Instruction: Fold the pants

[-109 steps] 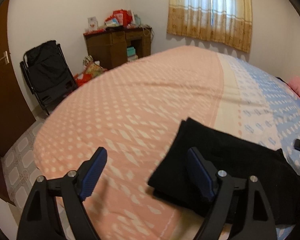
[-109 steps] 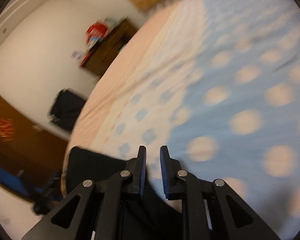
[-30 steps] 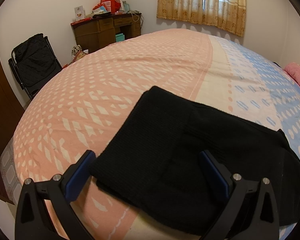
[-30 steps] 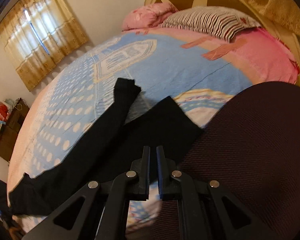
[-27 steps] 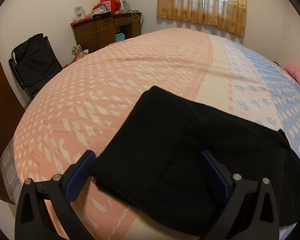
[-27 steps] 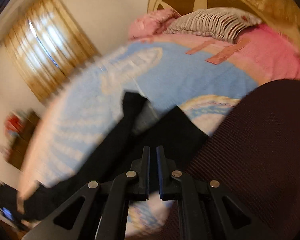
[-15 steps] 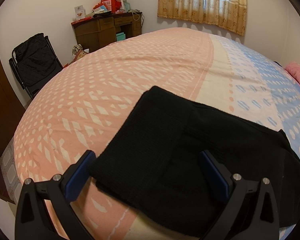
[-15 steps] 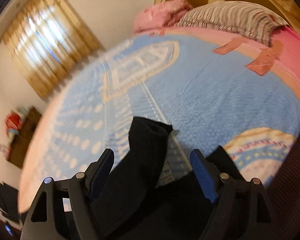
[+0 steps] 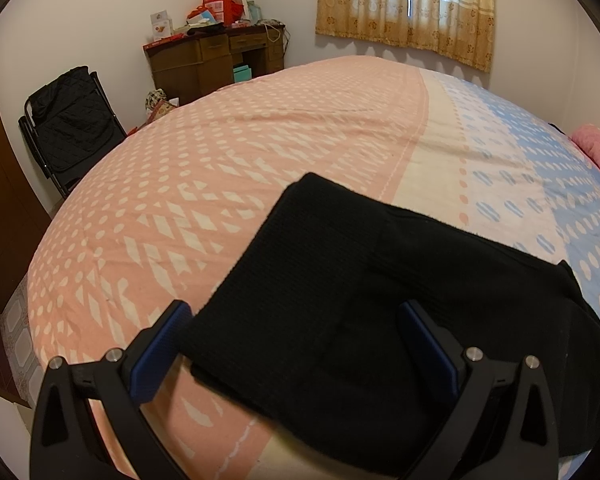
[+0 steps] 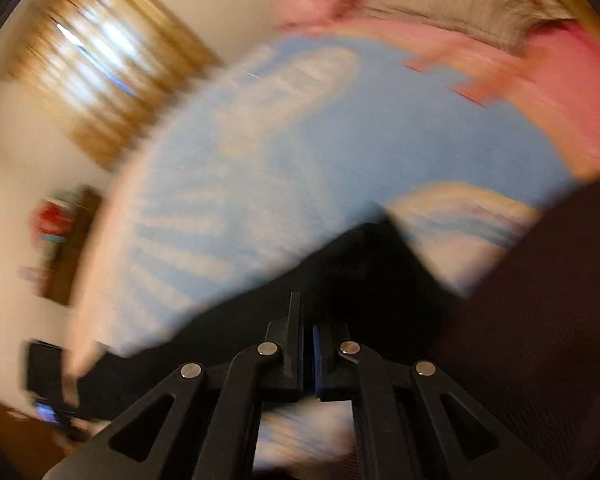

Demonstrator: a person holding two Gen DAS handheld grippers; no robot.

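Note:
Black pants lie on the bed's pink and blue cover, near its front edge. My left gripper hangs open just above the folded wide end, one blue pad at each side of it, touching nothing. The right wrist view is blurred by motion. There the pants run as a dark band from lower left to a corner in the middle. My right gripper points down into that band. Its jaws are closing to a thin slit, and the black cloth seems pinched at their tips.
A brown desk with clutter and a black folding chair stand beyond the bed's far left side. Curtains hang on the back wall. Pillows lie at the bed's head. A person's dark maroon clothing fills the lower right.
The right gripper swung out over the far pant leg, opened around its end, then shut and pulled back toward me. That leg no longer lies stretched out apart. The left gripper stayed still.

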